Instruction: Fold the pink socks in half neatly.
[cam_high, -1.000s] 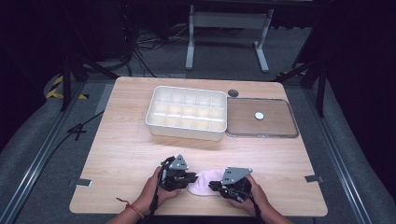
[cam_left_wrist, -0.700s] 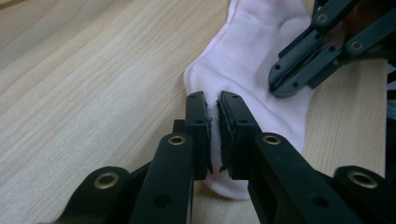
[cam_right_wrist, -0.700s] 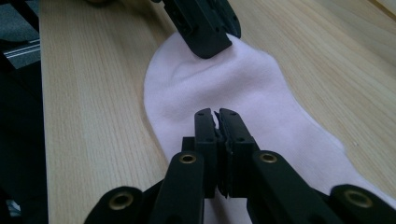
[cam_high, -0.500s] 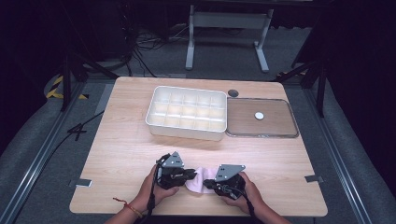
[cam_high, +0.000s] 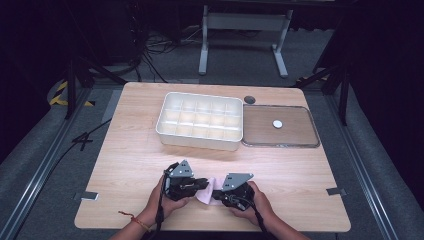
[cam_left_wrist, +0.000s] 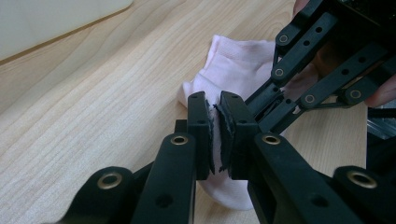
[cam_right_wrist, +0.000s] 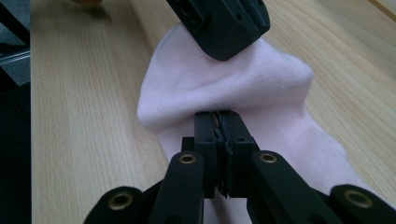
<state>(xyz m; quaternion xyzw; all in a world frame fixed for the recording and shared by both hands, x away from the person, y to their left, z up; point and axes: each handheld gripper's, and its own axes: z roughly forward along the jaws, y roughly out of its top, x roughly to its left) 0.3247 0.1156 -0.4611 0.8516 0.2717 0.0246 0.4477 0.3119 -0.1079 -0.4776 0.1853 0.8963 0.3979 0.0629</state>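
Both tools pinched on pink sock (cam_high: 207, 191) | left tool (cam_left_wrist: 215, 135) | right tool (cam_right_wrist: 222, 135), apparently gripping fabric

- My high view looked forward and down from above the near edge, taking in the whole table (cam_high: 130, 150); the pink sock (cam_high: 209, 190) sat small near the bottom
- My left gripper view rode low, close over the sock (cam_left_wrist: 233, 70)
- My right gripper view faced it (cam_right_wrist: 224, 88) just as near; both shared sock and wood

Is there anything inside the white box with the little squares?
No, the white box shows bare compartments in the high view; the pink sock lies on the table.
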